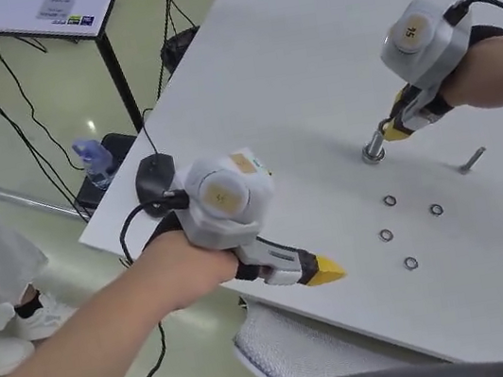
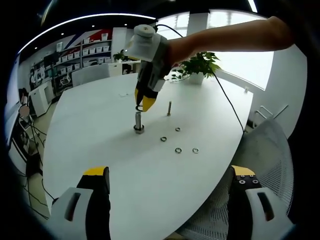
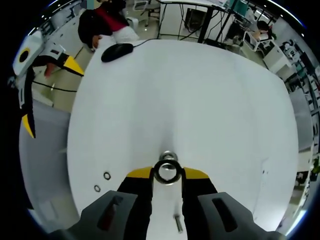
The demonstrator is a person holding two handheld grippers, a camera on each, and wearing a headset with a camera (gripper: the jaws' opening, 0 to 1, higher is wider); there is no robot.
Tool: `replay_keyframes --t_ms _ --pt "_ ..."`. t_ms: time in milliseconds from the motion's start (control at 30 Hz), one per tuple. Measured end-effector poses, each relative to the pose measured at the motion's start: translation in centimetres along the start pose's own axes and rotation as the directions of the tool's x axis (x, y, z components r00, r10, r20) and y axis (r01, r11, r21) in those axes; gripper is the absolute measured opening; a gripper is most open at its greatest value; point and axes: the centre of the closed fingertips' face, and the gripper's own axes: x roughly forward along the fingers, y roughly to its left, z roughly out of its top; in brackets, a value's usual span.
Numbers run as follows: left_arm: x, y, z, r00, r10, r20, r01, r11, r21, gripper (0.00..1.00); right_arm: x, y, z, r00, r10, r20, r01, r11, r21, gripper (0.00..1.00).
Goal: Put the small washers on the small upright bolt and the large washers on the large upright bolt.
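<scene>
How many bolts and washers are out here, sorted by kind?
Upright bolts: 2
Small washers on the table: 4
Large washer in the right gripper: 1
Total: 7

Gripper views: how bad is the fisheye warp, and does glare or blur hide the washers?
Left gripper view: table bows strongly, windows blow out white, small washers read sharp. Right gripper view: table bulges round, large washer in the right gripper is crisp. Head view: little warp, even light, soft shadows.
</scene>
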Motion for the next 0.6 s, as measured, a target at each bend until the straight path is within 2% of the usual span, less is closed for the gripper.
replay_keyframes --t_ms 267,600 --pt "-0.1 0.2 -0.1 1.0000 -0.004 -0.003 0.004 1.000 -0.001 1.00 0.8 -0.5 -0.2 0.9998 0.007 -0.019 -0.006 1.000 0.006 0.21" --pt "-0.2 0.3 -0.5 0.9999 -0.006 -0.010 0.006 1.000 -0.002 0.99 1.3 0.0 0.2 0.9998 0.014 -0.015 -0.014 1.000 0.006 0.22"
